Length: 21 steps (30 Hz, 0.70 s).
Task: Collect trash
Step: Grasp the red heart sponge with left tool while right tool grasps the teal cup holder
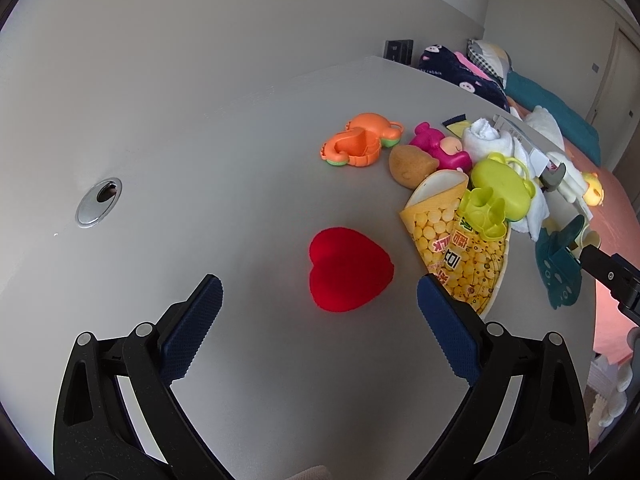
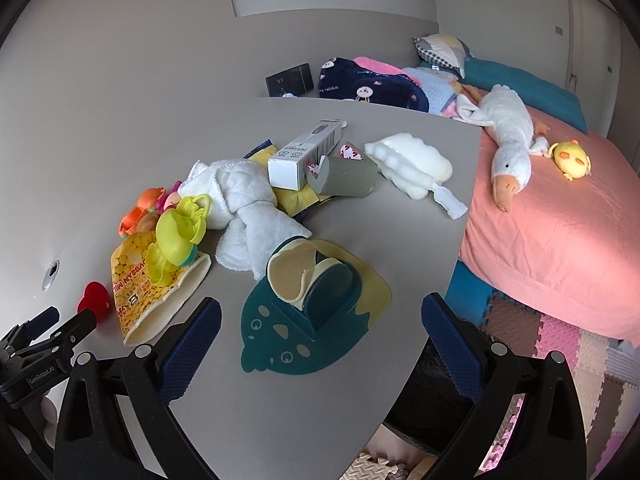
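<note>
My left gripper (image 1: 318,300) is open and empty, just above the table, with a red heart toy (image 1: 348,270) between its fingers' line ahead. A yellow snack bag (image 1: 460,240) lies to its right, also in the right wrist view (image 2: 156,288). My right gripper (image 2: 320,320) is open and empty, in front of a teal and yellow mat with a cup-shaped piece (image 2: 316,304). Behind lie a white carton box (image 2: 304,156), a grey paper cup (image 2: 348,178), a yellow wrapper (image 2: 296,198) and white foam packing (image 2: 412,164).
Toys sit among the trash: an orange toy (image 1: 360,140), a pink toy (image 1: 436,146), a lime green toy (image 2: 180,228), a white towel (image 2: 240,204). A metal grommet (image 1: 98,202) is in the grey table (image 1: 200,160). A pink bed (image 2: 560,220) with a goose plush (image 2: 508,140) stands right.
</note>
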Tool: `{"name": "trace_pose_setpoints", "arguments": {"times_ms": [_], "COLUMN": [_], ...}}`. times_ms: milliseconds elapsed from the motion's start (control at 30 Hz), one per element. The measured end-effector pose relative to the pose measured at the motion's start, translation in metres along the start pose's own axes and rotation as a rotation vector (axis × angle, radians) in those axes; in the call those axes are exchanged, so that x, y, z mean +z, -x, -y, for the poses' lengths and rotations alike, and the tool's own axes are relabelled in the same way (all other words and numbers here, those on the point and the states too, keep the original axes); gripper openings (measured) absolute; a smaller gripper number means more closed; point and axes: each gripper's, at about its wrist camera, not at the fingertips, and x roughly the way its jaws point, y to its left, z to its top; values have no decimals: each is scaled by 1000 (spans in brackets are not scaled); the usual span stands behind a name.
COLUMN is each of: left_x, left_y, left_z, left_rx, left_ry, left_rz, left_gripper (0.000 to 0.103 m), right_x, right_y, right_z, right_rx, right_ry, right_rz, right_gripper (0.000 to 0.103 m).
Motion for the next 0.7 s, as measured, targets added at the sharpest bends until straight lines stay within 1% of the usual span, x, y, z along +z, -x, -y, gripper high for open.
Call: {"name": "trace_pose_setpoints", "arguments": {"times_ms": [100, 200, 267, 300, 333, 400, 467, 500, 567, 600, 667, 700], "left_x": [5, 9, 10, 10, 10, 11, 11, 11, 13, 13, 14, 14], "left_y": [-8, -16, -21, -24, -24, -25, -26, -26, -27, -27, -26, -26], "left_z": [-1, -2, -2, -2, -2, -1, -1, -1, -1, -1, -2, -2], "left_rx": [3, 4, 2, 1, 16, 20, 25, 30, 34, 36, 36, 33], "left_ry": [2, 0, -5, -9, -21, -38, -40, -42, -40, -39, -37, -35], "left_rz": [-12, -29, -45, -55, -46, -46, -39, -37, -32, -29, -25, -25], "left_gripper": [90, 88, 81, 78, 76, 73, 68, 67, 58, 55, 48, 48], "right_x": [4, 8, 10, 11, 11, 11, 10, 10, 10, 10, 10, 10], "right_y": [-9, -17, -24, -27, -30, -35, -36, -36, -35, -34, -34, -33], "right_z": [0, -1, -2, -3, -2, -1, -1, 0, 0, 0, -1, 0], "right_rx": [0, -9, -18, -28, -43, -77, -86, -80, -75, -70, -63, -53], "right_ry": [-4, -6, -9, -8, -9, -17, -18, -19, -23, -19, -18, -22], "right_rz": [-7, -17, -30, -37, -43, -55, -49, -44, -32, -20, -17, -15], "right_gripper": [100, 96, 93, 90, 87, 73, 68, 63, 56, 51, 51, 51]}}
